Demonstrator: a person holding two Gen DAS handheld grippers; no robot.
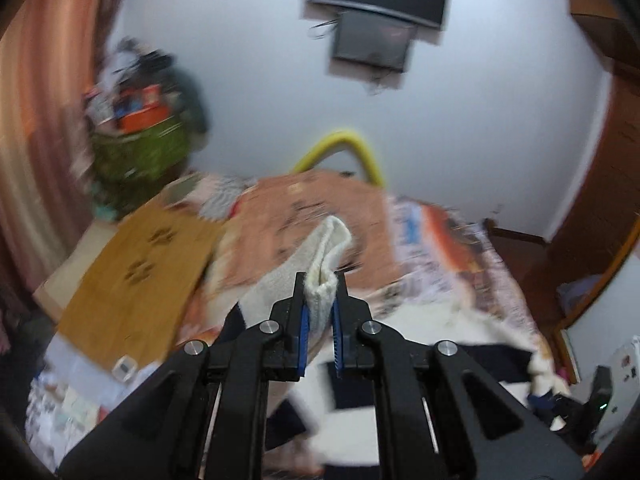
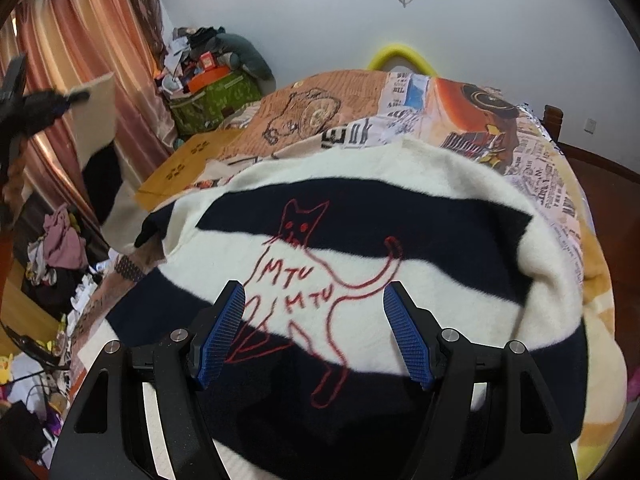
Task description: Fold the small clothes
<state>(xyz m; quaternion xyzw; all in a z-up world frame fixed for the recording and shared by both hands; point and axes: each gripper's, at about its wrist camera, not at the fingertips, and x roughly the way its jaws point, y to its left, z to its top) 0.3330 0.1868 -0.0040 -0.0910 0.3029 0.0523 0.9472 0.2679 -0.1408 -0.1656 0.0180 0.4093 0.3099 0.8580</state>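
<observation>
A cream and navy striped sweater (image 2: pixel 400 216) with a red cat outline lies spread on the bed. My left gripper (image 1: pixel 320 292) is shut on a cream ribbed edge of the sweater (image 1: pixel 326 256) and holds it lifted above the bed; the left wrist view is blurred. The rest of the sweater (image 1: pixel 420 328) lies below it. My right gripper (image 2: pixel 316 300) is open and empty, its blue pads (image 2: pixel 224 332) just above the sweater's front, either side of the cat drawing. The left gripper (image 2: pixel 24 108) shows blurred at the far left of the right wrist view.
The bed carries a patterned orange and newsprint cover (image 2: pixel 440 96). An orange-brown cloth (image 1: pixel 140 276) lies on the bed's left side. A green bag heaped with clutter (image 2: pixel 212 96) stands by the curtain (image 2: pixel 80 40). Clothes are piled on the floor (image 2: pixel 60 248) to the left.
</observation>
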